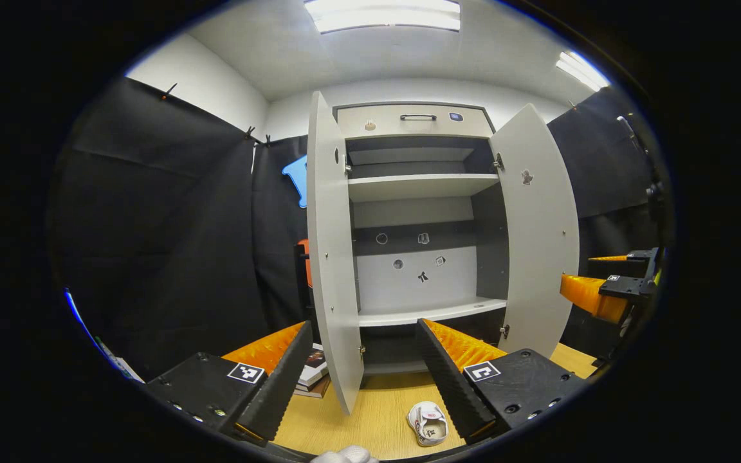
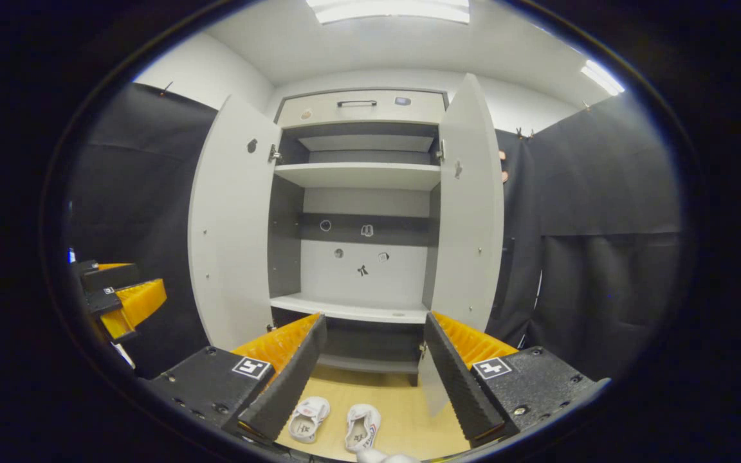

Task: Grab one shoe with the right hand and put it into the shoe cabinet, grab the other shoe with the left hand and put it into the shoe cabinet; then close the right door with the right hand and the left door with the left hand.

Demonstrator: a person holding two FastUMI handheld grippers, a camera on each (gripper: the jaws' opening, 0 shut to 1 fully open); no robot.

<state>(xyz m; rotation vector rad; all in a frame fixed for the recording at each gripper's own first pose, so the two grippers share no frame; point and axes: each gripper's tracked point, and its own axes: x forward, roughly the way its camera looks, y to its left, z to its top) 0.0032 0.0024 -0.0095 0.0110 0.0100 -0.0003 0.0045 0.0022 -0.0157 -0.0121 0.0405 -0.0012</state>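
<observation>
Right gripper view: right gripper (image 2: 370, 379) at bottom centre, jaws spread wide, nothing between them. Just beyond, two white shoes (image 2: 336, 424) lie side by side on the wooden floor (image 2: 402, 411), low in frame. Left gripper view: left gripper (image 1: 364, 379) likewise released, empty; one shoe (image 1: 428, 422) at bottom centre, books (image 1: 314, 374) lower left of it. Farther back, centre frame, shoe cabinet (image 2: 361, 212) stands with left door (image 2: 229, 225) and right door (image 2: 470, 206) both swung open, shelves bare. Ceiling lights (image 2: 390, 9) at top.

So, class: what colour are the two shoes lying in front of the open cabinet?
White, best seen in the right gripper view: left shoe and right shoe.
</observation>
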